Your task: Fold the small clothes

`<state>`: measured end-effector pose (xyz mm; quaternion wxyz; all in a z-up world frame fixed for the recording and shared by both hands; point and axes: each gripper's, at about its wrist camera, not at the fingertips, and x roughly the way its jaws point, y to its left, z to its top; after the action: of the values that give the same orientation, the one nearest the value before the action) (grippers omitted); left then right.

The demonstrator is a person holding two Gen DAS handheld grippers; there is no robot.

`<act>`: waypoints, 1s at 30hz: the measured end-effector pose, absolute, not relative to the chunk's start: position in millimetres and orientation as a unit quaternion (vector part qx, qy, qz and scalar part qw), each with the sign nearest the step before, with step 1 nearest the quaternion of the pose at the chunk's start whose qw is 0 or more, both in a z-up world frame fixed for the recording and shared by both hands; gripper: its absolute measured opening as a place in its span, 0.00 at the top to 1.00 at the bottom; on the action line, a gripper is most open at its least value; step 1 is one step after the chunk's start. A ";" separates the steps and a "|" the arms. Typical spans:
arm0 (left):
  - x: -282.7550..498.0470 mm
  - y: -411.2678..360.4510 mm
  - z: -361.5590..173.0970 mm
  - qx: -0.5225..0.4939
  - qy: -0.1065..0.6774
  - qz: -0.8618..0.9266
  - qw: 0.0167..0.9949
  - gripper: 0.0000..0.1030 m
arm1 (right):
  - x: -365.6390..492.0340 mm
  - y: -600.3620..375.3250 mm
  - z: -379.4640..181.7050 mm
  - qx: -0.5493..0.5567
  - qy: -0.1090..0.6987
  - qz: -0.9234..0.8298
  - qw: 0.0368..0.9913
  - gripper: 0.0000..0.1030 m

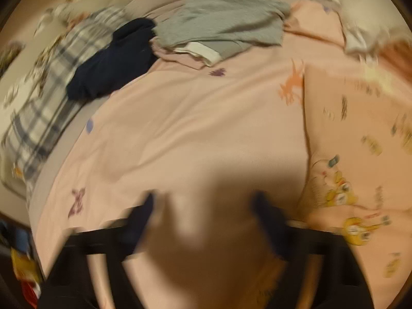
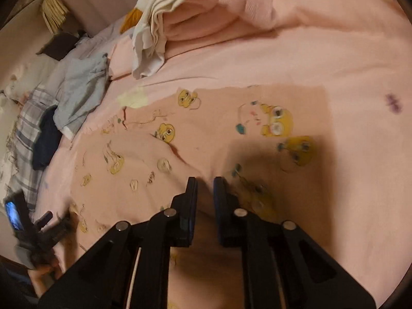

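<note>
We judge the task to be at an early stage: the pink printed garment [image 2: 206,134] lies spread on the bed [image 2: 334,59], largely flat, with a few wrinkles near its middle and no clear fold visible. The right gripper [image 2: 205,184] hovers at its near edge with the jaws narrowly parted; we see no cloth clamped between them, though the fabric directly beneath is shadowed. The left gripper [image 1: 206,200] is blurred; its jaws stand moderately apart over bare bedding, holding nothing, with the garment's edge just to the right. Still waiting to be folded are a grey garment [image 1: 226,18] and a dark navy item [image 1: 110,59] at the far side, beside a plaid cloth [image 1: 51,82]. A white cloth [image 2: 157,28] lies heaped on bunched pink bedding [image 2: 231,7] farther back. None of these overlaps the working area. The wrinkles and soft mattress may hinder a clean crease.
</note>
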<state>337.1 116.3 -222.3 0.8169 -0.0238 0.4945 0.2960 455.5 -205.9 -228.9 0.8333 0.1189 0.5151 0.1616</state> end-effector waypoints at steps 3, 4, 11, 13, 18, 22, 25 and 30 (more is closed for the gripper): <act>318.5 103.9 -183.2 -0.070 0.406 0.213 0.886 0.48 | 455.0 -226.1 -212.4 0.184 0.490 0.181 0.833 0.77; 314.2 96.5 -174.3 -0.071 0.384 0.183 0.902 0.48 | 453.9 -227.9 -213.1 0.188 0.491 0.187 0.830 0.76; 370.2 53.2 -220.1 -0.041 0.468 0.110 0.876 0.57 | 454.9 -226.7 -238.3 0.152 0.559 0.161 0.799 0.76; 371.2 53.7 -239.1 -0.031 0.474 0.113 0.873 0.59 | 439.1 -215.4 -231.8 0.073 0.561 0.184 0.804 0.76; 356.6 71.3 -242.6 -0.001 0.473 0.176 0.864 0.44 | 419.7 -202.6 -231.0 -0.013 0.574 0.215 0.790 0.75; 339.9 102.3 -231.8 -0.095 0.485 0.170 0.852 0.44 | 426.7 -223.8 -215.6 0.087 0.559 0.219 0.795 0.73; 326.7 97.0 -218.2 -0.103 0.468 0.162 0.862 0.48 | 430.9 -228.6 -208.5 0.133 0.500 0.235 0.823 0.73; 340.4 71.9 -217.0 -0.031 0.433 0.199 0.879 0.48 | 435.8 -196.6 -239.5 0.150 0.549 0.290 0.769 0.73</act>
<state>340.4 71.9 -217.0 0.8786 -0.0312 0.4328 0.1992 435.8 -196.6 -239.5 0.7695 0.1497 0.5492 0.2896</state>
